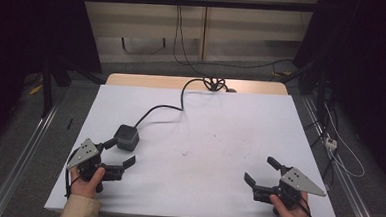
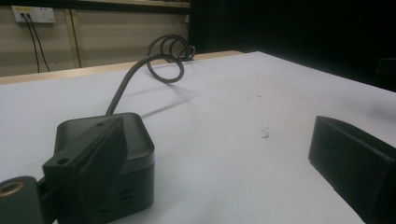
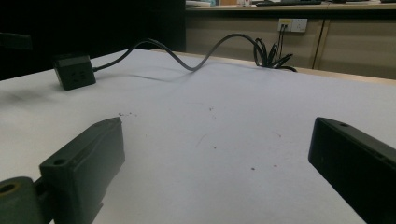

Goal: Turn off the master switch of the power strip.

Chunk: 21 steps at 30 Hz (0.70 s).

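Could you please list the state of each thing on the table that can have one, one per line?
Left tongs: open, nothing held, one jaw beside the black box.
Right tongs: open, nothing held, resting low over the table.
Black box: flat on the table, not gripped.
Cable: attached to the box, slack, coiled at the far edge.
Table: covered in white, faintly marked.

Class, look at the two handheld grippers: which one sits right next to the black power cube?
The left gripper: one jaw reaches the black power cube. The right gripper rests across the table.

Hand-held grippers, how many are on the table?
2: the left hand-held gripper at the near left, beside the black power cube; the right hand-held gripper at the near right.
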### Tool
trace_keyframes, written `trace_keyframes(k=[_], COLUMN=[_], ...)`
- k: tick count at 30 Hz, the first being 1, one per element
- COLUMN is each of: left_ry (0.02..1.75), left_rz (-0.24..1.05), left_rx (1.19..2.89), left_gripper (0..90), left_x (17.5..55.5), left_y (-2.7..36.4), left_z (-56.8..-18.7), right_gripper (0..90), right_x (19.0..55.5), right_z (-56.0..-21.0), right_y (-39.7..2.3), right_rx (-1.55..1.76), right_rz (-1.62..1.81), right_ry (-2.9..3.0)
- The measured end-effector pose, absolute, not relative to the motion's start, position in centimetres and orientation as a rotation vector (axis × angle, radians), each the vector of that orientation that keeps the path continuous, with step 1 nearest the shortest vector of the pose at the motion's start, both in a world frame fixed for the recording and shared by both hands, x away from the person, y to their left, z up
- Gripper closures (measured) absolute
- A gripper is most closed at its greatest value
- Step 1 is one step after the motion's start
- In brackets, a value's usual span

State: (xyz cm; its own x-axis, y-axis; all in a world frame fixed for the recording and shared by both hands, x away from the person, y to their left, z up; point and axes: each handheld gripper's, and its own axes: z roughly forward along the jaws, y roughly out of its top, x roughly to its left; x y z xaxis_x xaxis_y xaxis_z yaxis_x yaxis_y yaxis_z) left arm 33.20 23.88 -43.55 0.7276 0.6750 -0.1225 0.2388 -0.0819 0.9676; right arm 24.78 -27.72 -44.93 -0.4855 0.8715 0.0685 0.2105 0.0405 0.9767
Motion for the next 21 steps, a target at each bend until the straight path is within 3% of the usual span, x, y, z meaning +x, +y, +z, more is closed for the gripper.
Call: trace_keyframes(k=[21], left_ry=[0.752], left_rz=[0.403], left_rx=[1.637], left_gripper=[5.0], left_x=[33.53], left_y=[24.12], left_z=[-43.21], right_gripper=[3.1], right_x=[25.0], right_z=[-44.81], right_y=[-27.53], right_rx=[1.08], right_rz=[1.479], right_ry=[1.754])
